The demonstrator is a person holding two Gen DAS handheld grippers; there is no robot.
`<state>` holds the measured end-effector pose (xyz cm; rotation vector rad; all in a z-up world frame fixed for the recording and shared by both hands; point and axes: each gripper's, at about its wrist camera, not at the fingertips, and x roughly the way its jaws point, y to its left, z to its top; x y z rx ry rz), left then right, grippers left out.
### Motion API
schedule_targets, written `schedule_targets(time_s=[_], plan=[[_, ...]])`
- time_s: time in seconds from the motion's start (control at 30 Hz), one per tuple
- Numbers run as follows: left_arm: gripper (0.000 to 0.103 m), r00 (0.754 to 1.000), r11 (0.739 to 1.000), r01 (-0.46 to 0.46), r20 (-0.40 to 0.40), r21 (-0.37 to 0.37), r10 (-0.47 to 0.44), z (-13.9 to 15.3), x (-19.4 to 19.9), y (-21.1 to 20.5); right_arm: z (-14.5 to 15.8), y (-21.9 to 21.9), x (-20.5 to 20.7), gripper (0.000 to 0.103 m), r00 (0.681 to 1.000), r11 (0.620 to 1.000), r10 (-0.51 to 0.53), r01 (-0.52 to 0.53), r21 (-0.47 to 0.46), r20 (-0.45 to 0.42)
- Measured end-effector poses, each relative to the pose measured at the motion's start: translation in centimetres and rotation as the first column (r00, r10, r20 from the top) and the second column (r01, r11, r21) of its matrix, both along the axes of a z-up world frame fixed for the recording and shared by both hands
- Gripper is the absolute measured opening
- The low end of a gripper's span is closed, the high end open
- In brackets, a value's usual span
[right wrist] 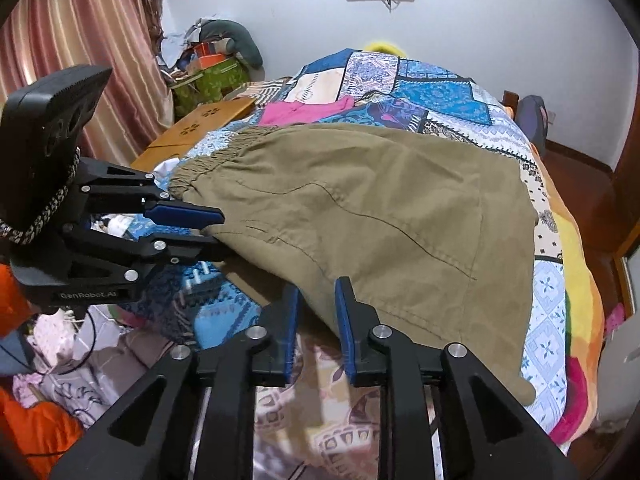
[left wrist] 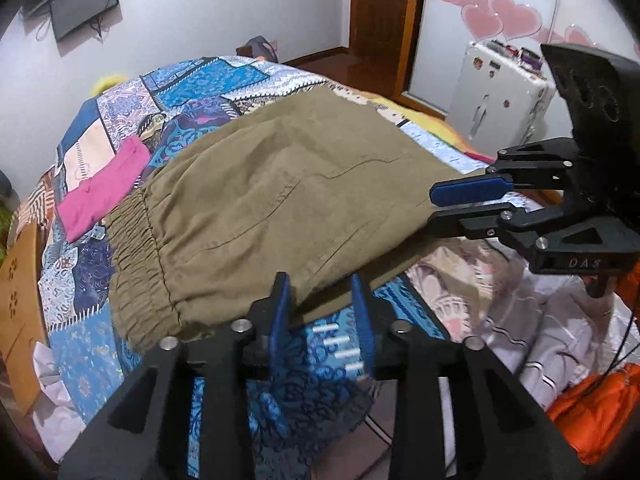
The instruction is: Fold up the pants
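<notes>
Patchwork bed (left wrist: 224,80), khaki pants (left wrist: 280,184) flat, L tongs (left wrist: 322,298) & R tongs (right wrist: 318,300) both parted at near hem.

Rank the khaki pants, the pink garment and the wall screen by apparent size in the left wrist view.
1. khaki pants, by far the largest.
2. pink garment.
3. wall screen, slightly smaller in frame, but it hangs farther away, so that ranking is unsure.

"genrobot.ai" on left hand-held gripper (right wrist: 212,230) body; "das" on right hand-held gripper (left wrist: 434,206) body
</notes>
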<state>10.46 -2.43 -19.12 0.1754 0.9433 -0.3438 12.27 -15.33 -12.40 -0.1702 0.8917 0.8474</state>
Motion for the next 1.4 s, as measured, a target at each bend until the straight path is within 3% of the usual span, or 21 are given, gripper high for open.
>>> schedule_targets(time_s=[0.13, 0.3, 0.53, 0.6, 0.73, 0.9, 0.97, 1.1, 1.23, 1.4], plan=[[0.037, 0.999, 1.000, -0.010, 0.042, -0.023, 0.011, 1.8, -0.7, 0.9, 1.2, -0.8, -0.5, 0.023, 1.000, 1.000, 0.002, -0.003, 0.025, 0.018], [0.042, 0.992, 0.993, -0.107, 0.059, -0.043, 0.110, 2.7, 1.4, 3.1, 1.4, -0.8, 1.0, 0.023, 0.999, 0.997, -0.049, 0.048, 0.062, 0.011], [0.042, 0.972, 0.972, -0.235, -0.031, -0.023, 0.235, -1.0, 3.8, 5.7, -1.9, 0.6, 3.0, 0.023, 0.992, 0.995, -0.087, 0.090, 0.036, -0.089], [0.042, 0.973, 0.973, -0.229, -0.050, -0.022, 0.227, -2.1, 3.5, 6.0, -3.4, 0.7, 3.1, 0.023, 0.987, 0.996, -0.082, 0.084, 0.013, -0.135], [0.044, 0.980, 0.980, -0.197, -0.004, 0.001, 0.197, -2.4, 2.2, 5.7, -3.5, -0.7, 2.2, 0.023, 0.990, 0.997, -0.068, 0.070, 0.011, -0.120], [0.045, 0.977, 0.977, -0.212, -0.003, -0.014, 0.212, -2.4, 2.0, 6.1, -4.0, -3.6, 2.7, 0.023, 0.981, 0.987, -0.158, 0.153, -0.046, -0.116], [0.049, 0.971, 0.971, -0.238, -0.005, -0.014, 0.238, -2.5, 1.9, 6.5, -4.4, -5.2, 2.9, 0.023, 0.972, 0.979, -0.201, 0.195, -0.060, -0.123], [0.069, 0.957, 0.957, -0.288, -0.015, -0.018, 0.288, -3.4, 1.7, 7.3, -5.1, -8.2, 2.6, 0.024, 0.952, 0.958, -0.281, 0.272, -0.090, -0.122], [0.071, 0.943, 0.938, -0.332, -0.058, -0.099, 0.327, -3.7, 1.5, 9.0, -5.4, -9.5, 2.4, 0.020, 0.940, 0.945, -0.319, 0.307, -0.113, -0.122], [0.071, 0.944, 0.943, -0.326, -0.072, -0.072, 0.321, -3.3, 1.5, 9.0, -5.2, -9.0, 2.3, 0.023, 0.943, 0.944, -0.316, 0.301, -0.137, -0.109]])
